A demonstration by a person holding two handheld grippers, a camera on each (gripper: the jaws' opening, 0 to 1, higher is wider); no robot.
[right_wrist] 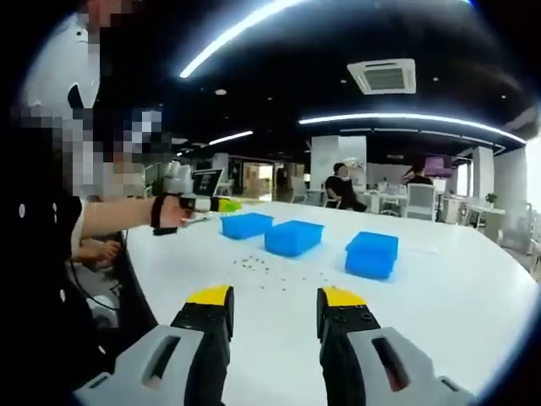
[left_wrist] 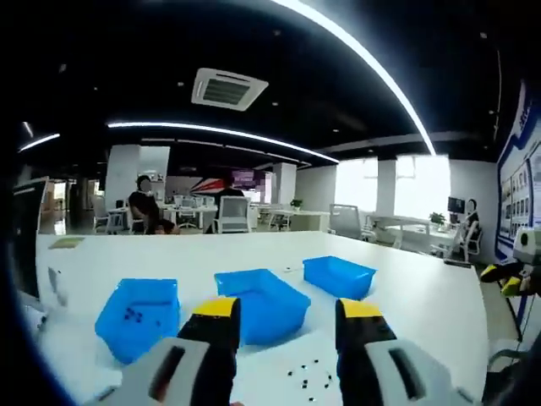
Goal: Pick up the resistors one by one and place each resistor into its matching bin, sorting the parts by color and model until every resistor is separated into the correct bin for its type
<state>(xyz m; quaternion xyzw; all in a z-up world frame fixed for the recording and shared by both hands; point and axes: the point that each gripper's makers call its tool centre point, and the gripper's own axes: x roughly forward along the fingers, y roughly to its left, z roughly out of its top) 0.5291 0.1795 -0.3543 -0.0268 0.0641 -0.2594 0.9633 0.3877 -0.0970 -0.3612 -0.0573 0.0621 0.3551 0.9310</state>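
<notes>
Three blue bins stand in a row on the white table [left_wrist: 423, 296]: a left bin [left_wrist: 139, 315] with a few dark specks inside, a middle bin [left_wrist: 262, 304] and a right bin [left_wrist: 338, 276]. Several small dark resistors [left_wrist: 308, 376] lie loose on the table in front of them. My left gripper [left_wrist: 289, 308] hovers open above the near table, with nothing between its yellow-tipped jaws. In the right gripper view the same bins [right_wrist: 293, 238] and scattered resistors [right_wrist: 270, 271] lie ahead. My right gripper [right_wrist: 275, 297] is open and holds nothing, well short of the resistors.
A person's hand [right_wrist: 169, 211] holds the left gripper [right_wrist: 199, 203] at the far table edge, and the body fills the left side. The right gripper [left_wrist: 503, 277] shows at the right edge. Seated people, desks and chairs [left_wrist: 232, 213] stand beyond the table.
</notes>
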